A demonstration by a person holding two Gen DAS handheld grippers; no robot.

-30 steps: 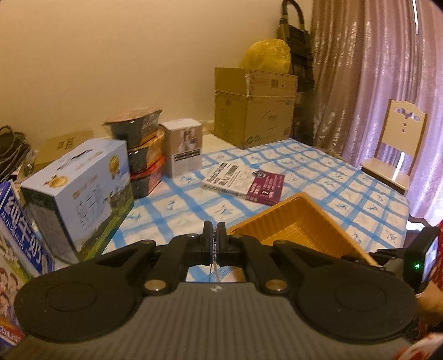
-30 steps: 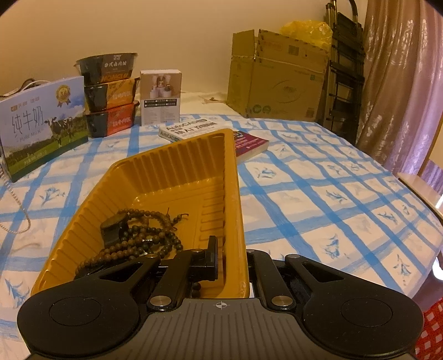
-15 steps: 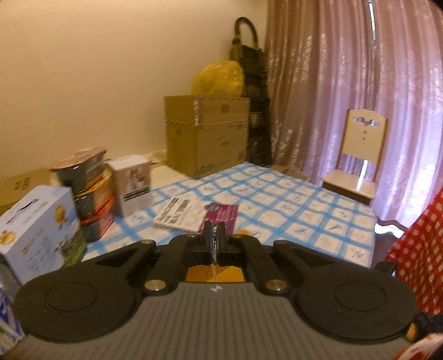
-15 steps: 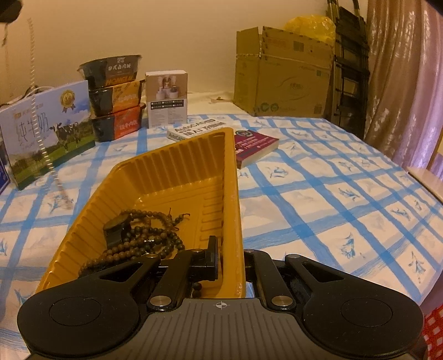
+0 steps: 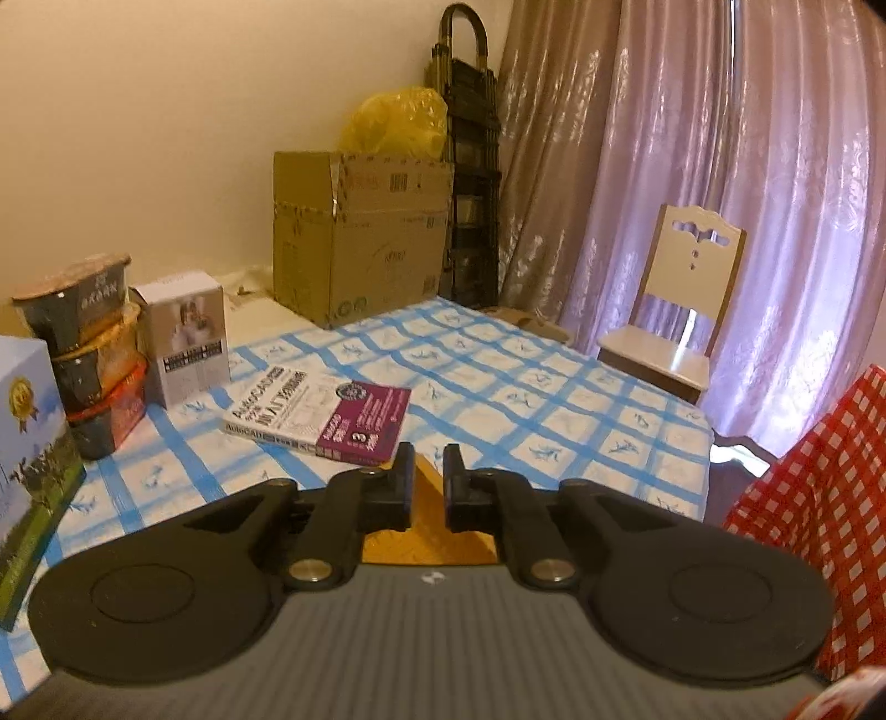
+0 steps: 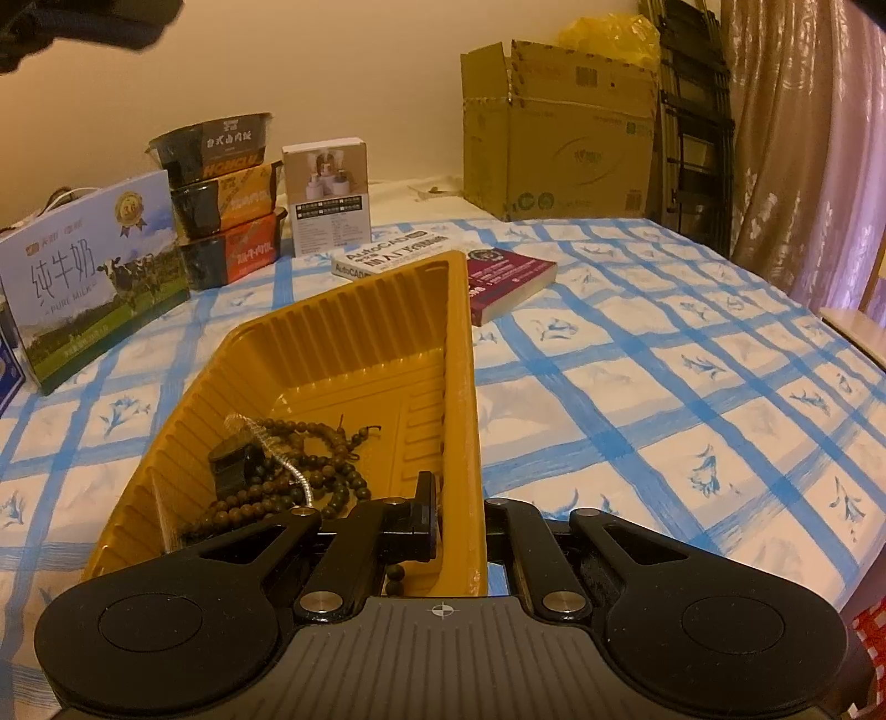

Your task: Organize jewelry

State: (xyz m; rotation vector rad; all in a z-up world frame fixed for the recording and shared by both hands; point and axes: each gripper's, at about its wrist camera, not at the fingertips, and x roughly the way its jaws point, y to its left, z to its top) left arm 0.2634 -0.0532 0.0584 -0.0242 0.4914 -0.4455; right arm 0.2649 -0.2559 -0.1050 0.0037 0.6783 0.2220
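Observation:
A yellow ribbed tray [image 6: 310, 332] sits on the blue-checked table. Dark wooden bead strands [image 6: 310, 471] and a thin silver chain [image 6: 277, 454] lie in its near end. My right gripper [image 6: 459, 520] is shut on the tray's right wall, one finger inside and one outside. My left gripper [image 5: 425, 487] is open and empty, held above the tray [image 5: 426, 531], whose corner shows between the fingers. The left gripper also shows at the top left of the right wrist view [image 6: 83, 27].
A book [image 6: 498, 277] lies just past the tray. A milk carton box [image 6: 88, 277], stacked noodle bowls [image 6: 221, 199] and a small white box [image 6: 326, 194] stand at the back left. A cardboard box [image 6: 559, 133] stands at the back; a chair [image 5: 675, 321] is beside the table.
My left gripper carried the silver chain up and over the tray, then opened. The chain now lies in the tray on the beads. The right gripper kept its hold on the tray.

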